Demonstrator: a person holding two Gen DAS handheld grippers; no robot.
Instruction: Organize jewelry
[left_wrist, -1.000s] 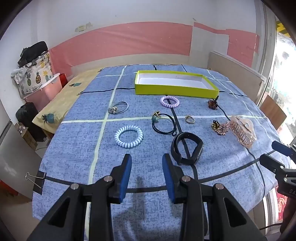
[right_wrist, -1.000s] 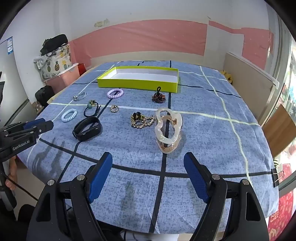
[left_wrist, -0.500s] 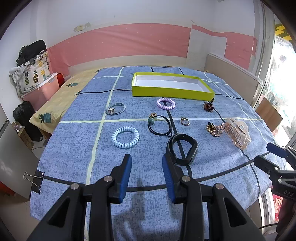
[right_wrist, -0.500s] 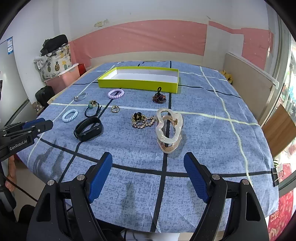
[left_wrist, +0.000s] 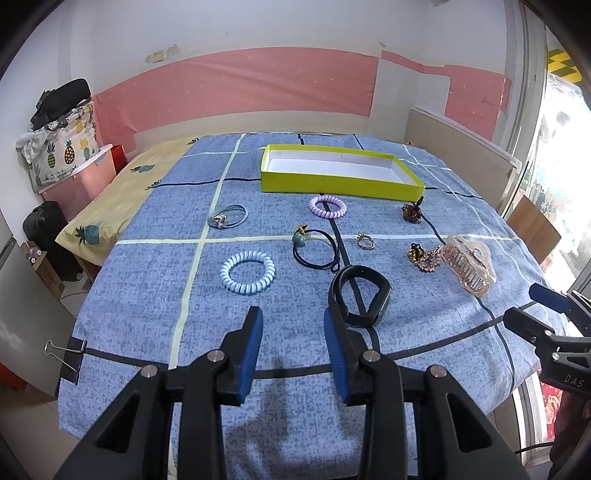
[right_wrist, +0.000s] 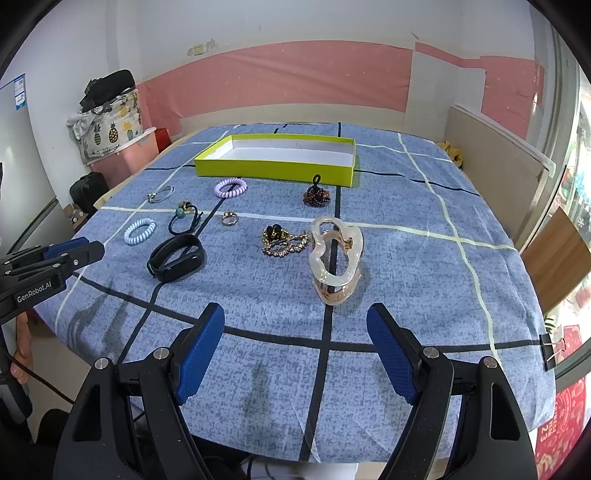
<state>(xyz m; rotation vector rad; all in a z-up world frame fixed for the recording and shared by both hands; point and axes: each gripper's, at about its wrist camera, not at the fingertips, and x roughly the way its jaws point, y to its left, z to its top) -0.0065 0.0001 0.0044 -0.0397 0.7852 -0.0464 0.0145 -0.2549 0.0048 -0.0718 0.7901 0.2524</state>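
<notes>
An empty yellow-green box (left_wrist: 338, 184) (right_wrist: 273, 171) lies at the far side of a blue-clothed table. Before it are a purple coil tie (left_wrist: 328, 207), a pale blue coil tie (left_wrist: 247, 272), a dark hair tie with a green bead (left_wrist: 316, 249), a ring (left_wrist: 365, 242), a black wristband (left_wrist: 360, 295) (right_wrist: 176, 257), a gold chain (right_wrist: 282, 242) and a translucent pink claw clip (right_wrist: 335, 258). My left gripper (left_wrist: 293, 317) is open with nothing in it, just left of the wristband. My right gripper (right_wrist: 295, 315) is open wide, short of the claw clip.
A grey cord bracelet (left_wrist: 227, 218) and a dark beaded clip (left_wrist: 412, 212) also lie on the cloth. Binder clips (left_wrist: 68, 356) hold the cloth at the table edges. A pink bin with a pineapple bag (left_wrist: 64, 162) stands at the left. A board (right_wrist: 491, 155) flanks the right side.
The left wrist view has drawn back a little, so the items sit slightly farther off. The right gripper has barely moved. Both stay open.
</notes>
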